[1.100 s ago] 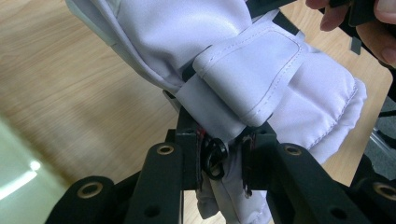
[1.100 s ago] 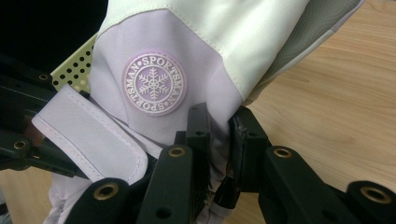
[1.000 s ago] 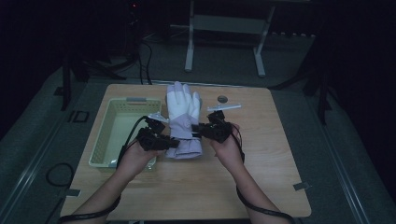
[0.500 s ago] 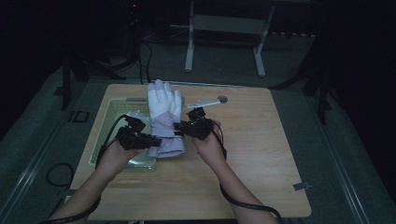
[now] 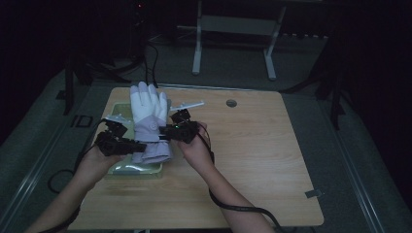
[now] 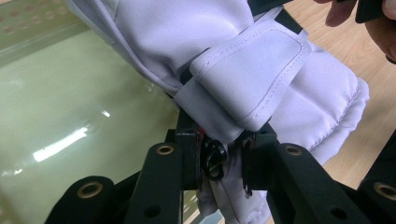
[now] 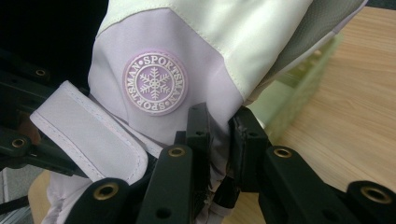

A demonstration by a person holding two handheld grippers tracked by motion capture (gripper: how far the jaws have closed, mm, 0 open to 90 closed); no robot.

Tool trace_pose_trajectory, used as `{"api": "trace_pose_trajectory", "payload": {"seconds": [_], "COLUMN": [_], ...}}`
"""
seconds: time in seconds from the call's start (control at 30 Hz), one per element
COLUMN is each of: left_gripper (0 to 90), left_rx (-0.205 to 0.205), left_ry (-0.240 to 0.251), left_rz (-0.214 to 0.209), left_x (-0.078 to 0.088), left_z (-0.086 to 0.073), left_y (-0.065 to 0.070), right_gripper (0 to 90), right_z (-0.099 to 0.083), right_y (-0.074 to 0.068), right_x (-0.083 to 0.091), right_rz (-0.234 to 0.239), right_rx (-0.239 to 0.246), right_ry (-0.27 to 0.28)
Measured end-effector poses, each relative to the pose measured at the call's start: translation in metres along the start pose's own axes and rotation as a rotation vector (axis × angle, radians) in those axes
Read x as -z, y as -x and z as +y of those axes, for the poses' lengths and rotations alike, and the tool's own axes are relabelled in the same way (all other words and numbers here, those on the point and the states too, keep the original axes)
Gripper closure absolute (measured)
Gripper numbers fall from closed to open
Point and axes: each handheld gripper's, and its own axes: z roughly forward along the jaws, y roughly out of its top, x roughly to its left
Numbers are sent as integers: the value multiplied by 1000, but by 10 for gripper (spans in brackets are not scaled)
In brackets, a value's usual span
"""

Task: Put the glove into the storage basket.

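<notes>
Your high view is dim, room around the counter (image 5: 252,145) nearly black, light falling from above on the wood, your gripper views brighter and sharp up close, a white glare streak on the green tray (image 6: 65,140), jaws slightly soft at bottom.

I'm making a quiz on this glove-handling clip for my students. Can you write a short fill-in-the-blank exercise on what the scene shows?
1. Both claws, the left claw and the right claw, are shut on the ____.
2. The round badge on the glove shows a ____ in its middle.
3. The glove is held above a pale green ____ at the table's left side.
4. The tabletop is made of ____.

Missing words: glove; snowflake; basket; wood
</notes>
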Motion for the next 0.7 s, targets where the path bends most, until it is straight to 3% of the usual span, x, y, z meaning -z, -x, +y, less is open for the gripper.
{"api": "trace_pose_trajectory", "payload": {"seconds": [0.23, 0.43, 0.57, 0.7], "left_gripper": [732, 731, 732, 731], "left_rx": [7, 1, -8, 3], "left_ry": [-28, -67, -85, -111], "left_rz": [29, 23, 13, -9], "left_x": [20, 30, 24, 8], "left_z": [-7, -10, -11, -18], "left_y": [-18, -34, -43, -53], "right_gripper": [790, 791, 791, 792], "right_z": [10, 14, 12, 4], "right_y": [-19, -30, -30, -23], "right_x": [-20, -36, -45, -58], "right_rz": [21, 45, 41, 32], "right_rx": [1, -13, -26, -49], "right_ry": [6, 7, 5, -30]}}
